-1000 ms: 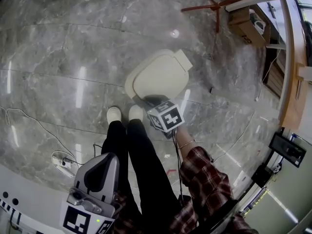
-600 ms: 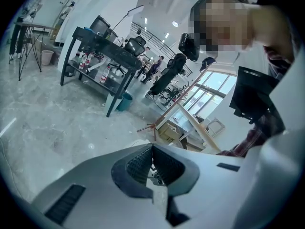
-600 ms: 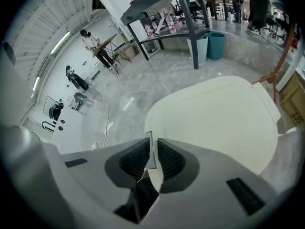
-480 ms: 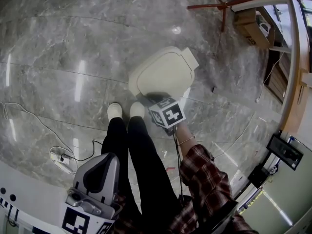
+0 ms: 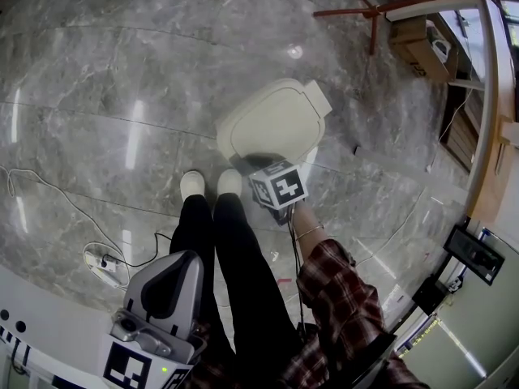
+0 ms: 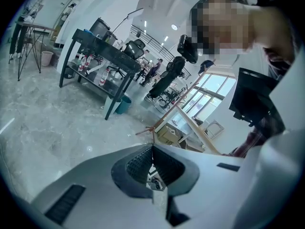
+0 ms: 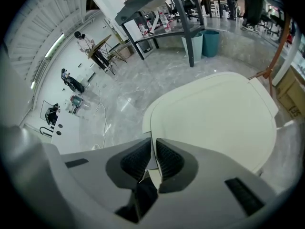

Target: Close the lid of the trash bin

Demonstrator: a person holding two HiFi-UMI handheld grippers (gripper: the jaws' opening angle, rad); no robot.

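Lid [image 5: 274, 124] looks down on trash bin [image 5: 222, 143]; my right gripper [image 7: 153, 144], jaws together and empty, sits at bin's front edge, left gripper [image 6: 152, 149] closed, empty, so next I'd just press to seat it.

Above the trash bin [image 5: 272, 128] the way is open; its flat lid [image 5: 280, 116] lies down. Open marble floor [image 5: 122, 79] lies left of the bin and beyond it. On the bin's near side two shoes [image 5: 192, 186] stand just beside it, and the right gripper [image 5: 253, 165] hangs at its near rim. Well beyond the bin to the right stand a red wooden frame [image 5: 369, 10] and a cardboard box [image 5: 409, 43]. A cable [image 5: 49, 194] lies well to the left.
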